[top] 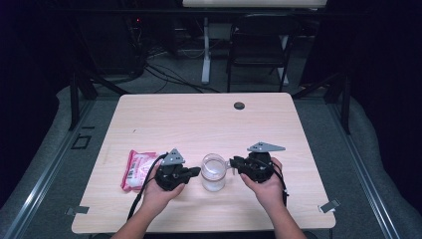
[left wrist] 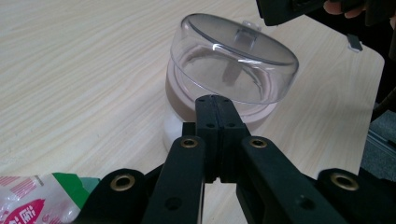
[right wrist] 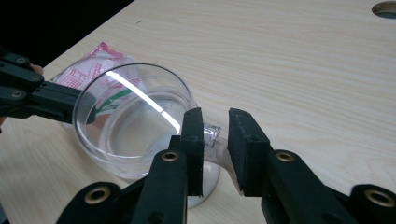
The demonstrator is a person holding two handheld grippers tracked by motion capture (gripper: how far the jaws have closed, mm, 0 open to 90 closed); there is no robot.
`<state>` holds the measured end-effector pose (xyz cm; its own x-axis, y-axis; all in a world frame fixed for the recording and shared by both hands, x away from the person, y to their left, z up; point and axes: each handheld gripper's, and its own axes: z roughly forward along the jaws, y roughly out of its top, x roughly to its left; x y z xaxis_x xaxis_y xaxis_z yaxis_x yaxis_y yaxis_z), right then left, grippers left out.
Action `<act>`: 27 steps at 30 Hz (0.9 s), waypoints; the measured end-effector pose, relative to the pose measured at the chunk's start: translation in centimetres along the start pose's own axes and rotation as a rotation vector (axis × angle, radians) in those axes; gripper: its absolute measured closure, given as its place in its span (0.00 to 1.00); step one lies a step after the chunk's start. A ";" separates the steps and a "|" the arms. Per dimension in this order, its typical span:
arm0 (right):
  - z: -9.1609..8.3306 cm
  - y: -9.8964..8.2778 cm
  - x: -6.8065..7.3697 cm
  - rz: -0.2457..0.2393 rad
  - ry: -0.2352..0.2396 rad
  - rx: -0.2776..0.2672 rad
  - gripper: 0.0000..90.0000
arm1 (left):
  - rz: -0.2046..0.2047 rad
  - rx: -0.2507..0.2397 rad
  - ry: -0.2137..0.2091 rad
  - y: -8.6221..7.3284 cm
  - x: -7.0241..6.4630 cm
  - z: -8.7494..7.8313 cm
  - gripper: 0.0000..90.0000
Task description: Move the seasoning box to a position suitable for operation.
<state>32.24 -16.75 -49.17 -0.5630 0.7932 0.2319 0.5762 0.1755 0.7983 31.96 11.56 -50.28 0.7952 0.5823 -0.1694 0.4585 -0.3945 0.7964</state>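
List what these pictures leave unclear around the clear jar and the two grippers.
- Left gripper view: the shut fingers cover the clear jar where they meet it, so contact is uncertain.
- Right gripper view: whether the fingers press the jar's tab.
- High view: print on the pink packet is too small.

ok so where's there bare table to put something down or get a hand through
The whole far half of the table is bare, from the clear jar back to the round cable hole. The right edge beyond the right gripper is also free. The near middle is crowded: pink packet, left gripper, jar and right gripper sit close together.
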 end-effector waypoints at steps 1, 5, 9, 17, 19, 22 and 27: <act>-0.2 0.0 0.2 -0.002 0.005 -0.001 0.81 | 0.002 -0.001 -0.003 0.1 0.0 -0.1 1.00; -1.1 0.1 1.2 -0.063 0.040 0.004 0.74 | 0.008 -0.011 -0.015 0.7 -0.1 -0.2 1.00; -1.5 -0.2 2.2 -0.128 0.046 0.004 0.67 | 0.012 -0.026 -0.025 1.2 -0.2 0.0 1.00; -1.4 -1.2 2.7 -0.187 0.030 0.016 0.58 | 0.007 -0.041 -0.032 1.9 -0.1 0.0 0.98; -1.3 -1.4 2.9 -0.204 0.025 0.021 0.57 | 0.005 -0.047 -0.032 2.0 -0.1 0.0 0.97; -1.0 -1.6 3.3 -0.232 0.012 0.033 0.57 | 0.009 -0.049 -0.026 2.0 -0.2 0.1 0.95; -0.5 -1.8 3.5 -0.252 0.007 0.042 0.57 | 0.014 -0.052 -0.019 2.1 -0.5 0.0 0.92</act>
<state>28.93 -14.52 -49.52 -0.6962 0.7171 0.0325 0.4407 0.3913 0.8079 32.55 10.42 -48.56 0.8088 0.5634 -0.1684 0.4264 -0.3646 0.8278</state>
